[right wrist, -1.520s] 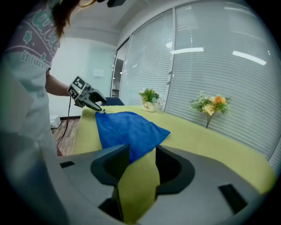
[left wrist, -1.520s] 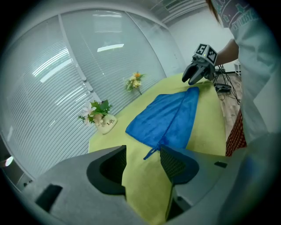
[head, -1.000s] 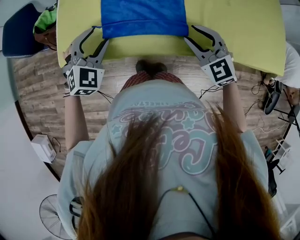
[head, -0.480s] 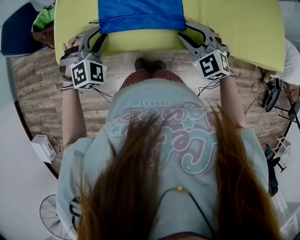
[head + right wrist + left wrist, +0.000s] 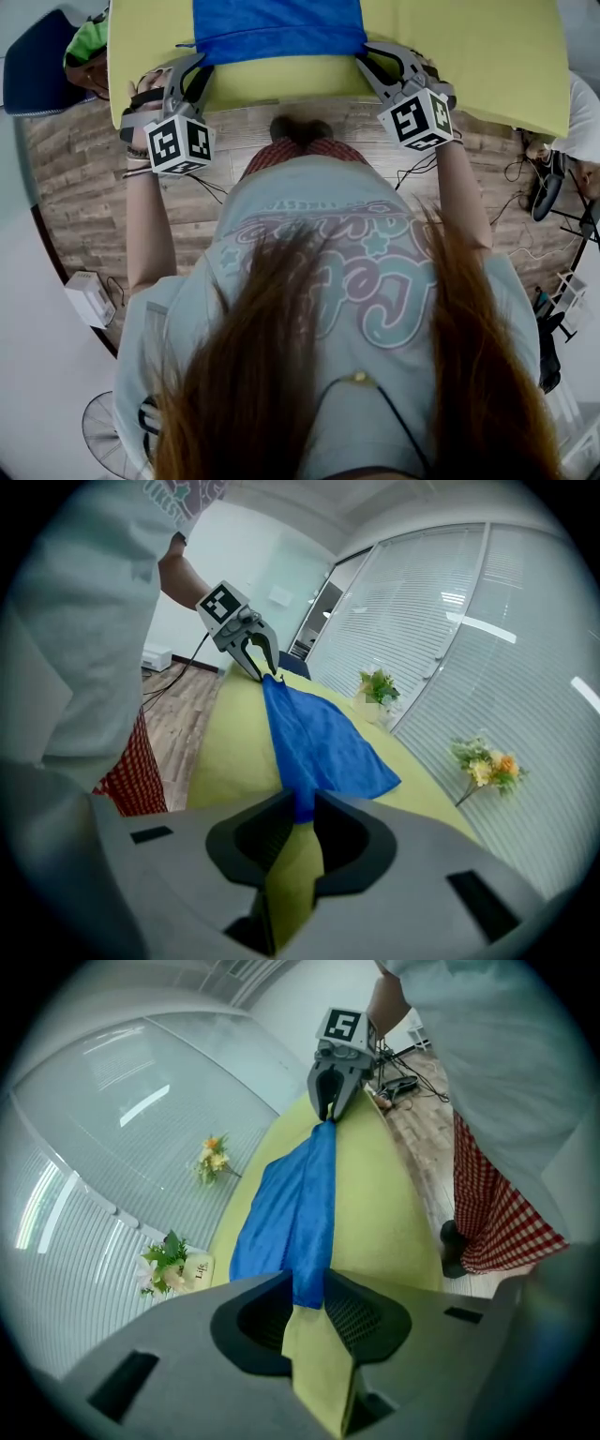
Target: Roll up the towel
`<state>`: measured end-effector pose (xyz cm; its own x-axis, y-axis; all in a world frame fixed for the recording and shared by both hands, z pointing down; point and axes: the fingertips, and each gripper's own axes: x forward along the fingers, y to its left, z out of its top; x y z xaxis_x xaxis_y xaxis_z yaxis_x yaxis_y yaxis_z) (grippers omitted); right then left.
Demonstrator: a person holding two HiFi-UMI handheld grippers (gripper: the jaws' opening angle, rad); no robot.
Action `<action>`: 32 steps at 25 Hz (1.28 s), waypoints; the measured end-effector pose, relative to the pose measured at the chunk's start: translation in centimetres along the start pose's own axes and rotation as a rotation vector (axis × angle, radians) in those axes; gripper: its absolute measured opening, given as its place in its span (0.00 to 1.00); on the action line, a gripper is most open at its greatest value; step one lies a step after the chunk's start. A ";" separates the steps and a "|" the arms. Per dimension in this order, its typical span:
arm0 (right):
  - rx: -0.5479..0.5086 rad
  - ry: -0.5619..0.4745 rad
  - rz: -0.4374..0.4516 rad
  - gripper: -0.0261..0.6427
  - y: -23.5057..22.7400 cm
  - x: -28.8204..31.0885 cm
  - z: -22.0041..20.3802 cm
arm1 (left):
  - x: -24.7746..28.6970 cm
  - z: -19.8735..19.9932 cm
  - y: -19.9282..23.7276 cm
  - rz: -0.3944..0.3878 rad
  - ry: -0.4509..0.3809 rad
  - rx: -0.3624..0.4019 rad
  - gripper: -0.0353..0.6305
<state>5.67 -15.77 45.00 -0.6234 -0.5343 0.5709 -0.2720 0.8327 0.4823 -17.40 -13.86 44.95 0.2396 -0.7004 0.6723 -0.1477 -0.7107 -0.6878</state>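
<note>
Fingers [image 5: 373, 1318] of left gripper [image 5: 307, 1299] and right gripper [image 5: 302, 817], just closing, clamp near-edge corners of towel [image 5: 277, 28].

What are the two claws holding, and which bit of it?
Both have just been closing on the blue towel: the left claw pinches its near left corner and the right claw its near right corner, each with some yellow cloth caught too.
</note>
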 end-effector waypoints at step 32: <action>0.083 -0.119 0.063 0.07 2.4 -5.1 0.8 | -3.9 1.2 -3.4 -0.039 -0.054 -0.208 0.09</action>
<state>7.63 -10.90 42.70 -0.7222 -0.4635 0.5133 -0.2860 0.8759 0.3886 -16.68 -8.59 44.36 0.2993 -0.6717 0.6776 -0.3310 -0.7392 -0.5865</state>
